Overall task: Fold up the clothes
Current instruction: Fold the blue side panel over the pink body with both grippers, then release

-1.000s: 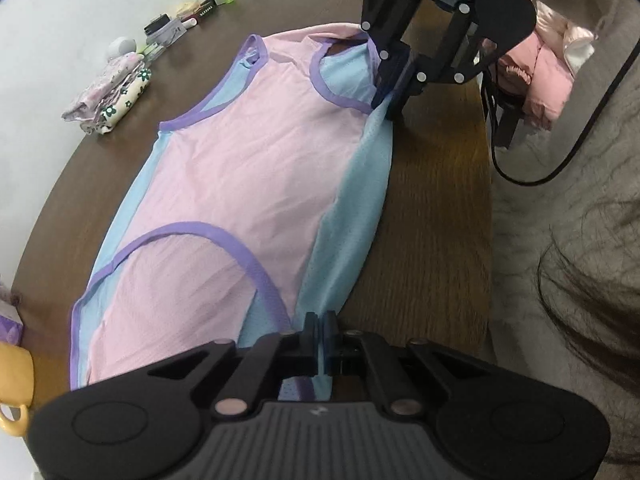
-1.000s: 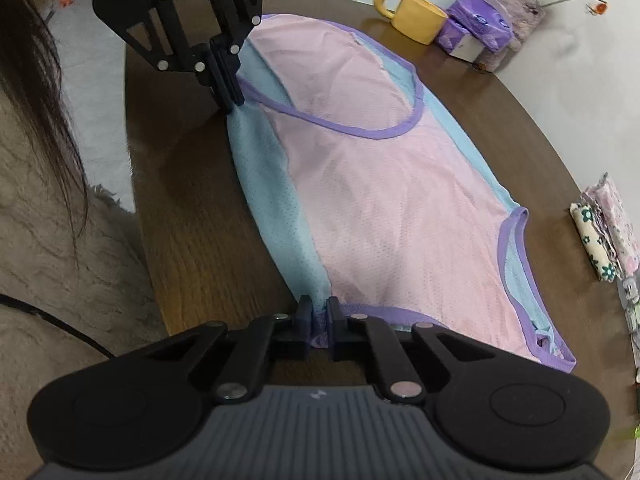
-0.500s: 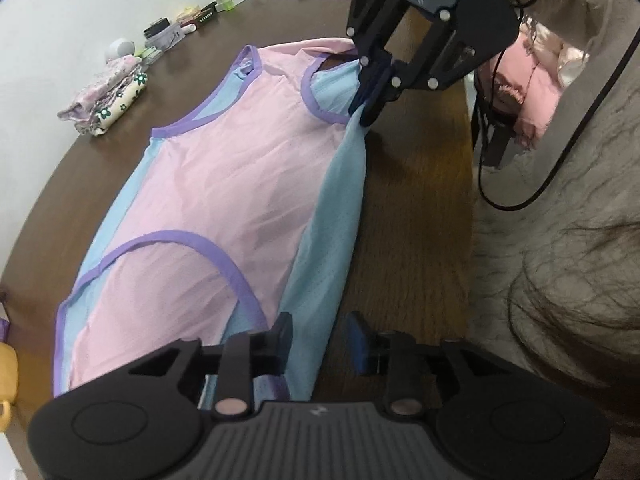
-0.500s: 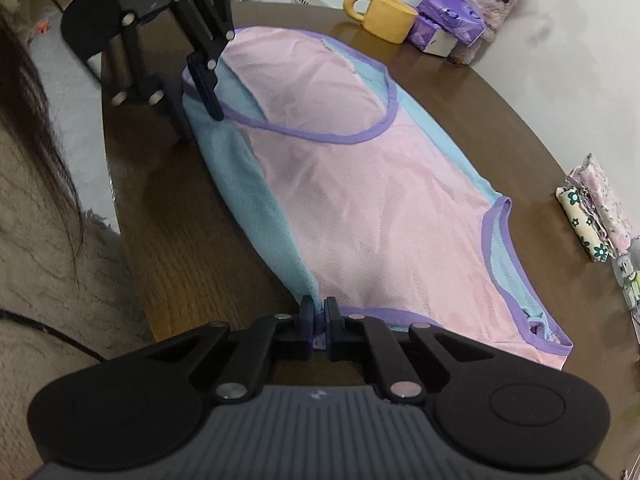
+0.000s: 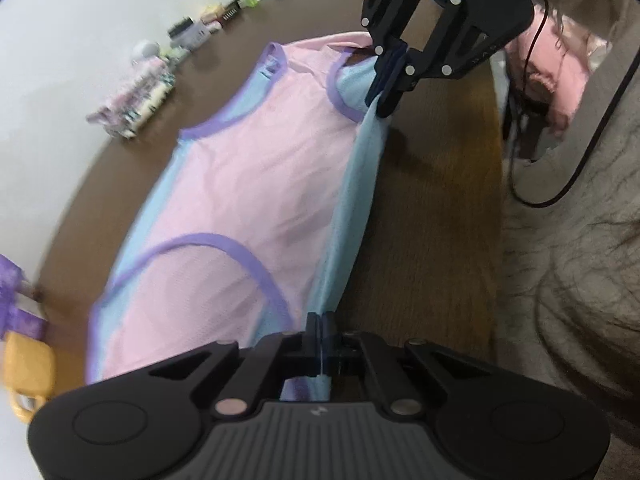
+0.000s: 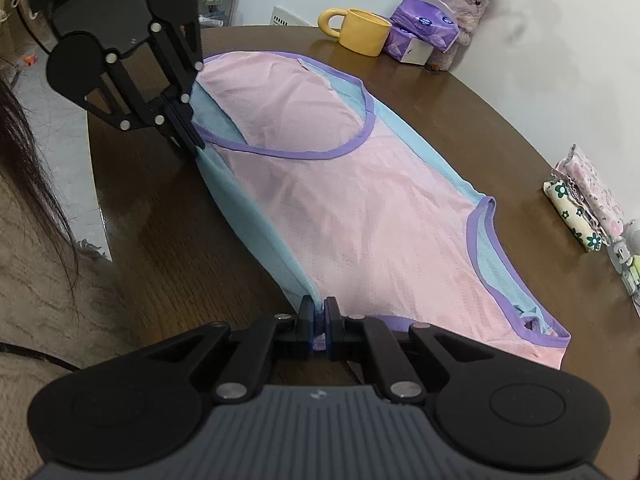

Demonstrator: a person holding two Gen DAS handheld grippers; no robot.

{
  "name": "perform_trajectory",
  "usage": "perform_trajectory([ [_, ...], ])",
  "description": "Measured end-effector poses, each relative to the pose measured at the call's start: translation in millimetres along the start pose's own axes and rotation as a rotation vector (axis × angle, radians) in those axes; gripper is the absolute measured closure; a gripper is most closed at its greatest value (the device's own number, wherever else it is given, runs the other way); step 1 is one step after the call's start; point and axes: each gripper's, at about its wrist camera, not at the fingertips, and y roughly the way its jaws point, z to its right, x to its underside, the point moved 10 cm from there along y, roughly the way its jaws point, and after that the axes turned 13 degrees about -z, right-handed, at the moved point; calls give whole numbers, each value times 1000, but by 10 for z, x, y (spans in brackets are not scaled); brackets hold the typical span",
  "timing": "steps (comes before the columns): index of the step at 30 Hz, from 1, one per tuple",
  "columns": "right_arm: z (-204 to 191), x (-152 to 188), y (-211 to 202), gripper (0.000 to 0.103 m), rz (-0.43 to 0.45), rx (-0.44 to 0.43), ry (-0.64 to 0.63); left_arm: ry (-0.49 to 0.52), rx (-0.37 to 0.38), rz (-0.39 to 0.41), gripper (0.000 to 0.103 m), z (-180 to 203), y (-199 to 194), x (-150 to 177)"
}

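Note:
A pink and light-blue sleeveless top with purple trim [image 5: 256, 200] lies spread on the round brown table [image 5: 432, 220]; it also shows in the right wrist view [image 6: 352, 208]. My left gripper [image 5: 321, 322] is shut on the top's near blue side edge at one end. It shows from the right wrist view [image 6: 188, 140] as well. My right gripper [image 6: 319, 312] is shut on the same blue edge at the other end, also seen in the left wrist view [image 5: 386, 92]. The edge is lifted and stretched taut between them.
A yellow mug [image 6: 360, 30], purple tissue packs [image 6: 420, 28] and a vase [image 6: 460, 4] stand at one end of the table. Folded floral cloths [image 6: 584, 200] and small items [image 5: 192, 32] lie along the far side. A beige carpet [image 5: 568, 260] and a black cable [image 5: 560, 184] are beside the table.
My left gripper opened half a second ago and has shut again on the blue side edge. The edge is now raised and pulled straight between both grippers.

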Motion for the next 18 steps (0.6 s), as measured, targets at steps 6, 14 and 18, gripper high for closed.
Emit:
perform_trajectory([
  [6,186,-173,-14,99,13,50,-26,-7,-180,-8,103,-379,-25,-162],
  [14,713,-525,305,99,-20,110,-41,-91,-186,-29,103,-896,321,-380],
  [18,808,-582,533,99,-49,95,-59,-141,-133,-30,103,-971,421,-370],
])
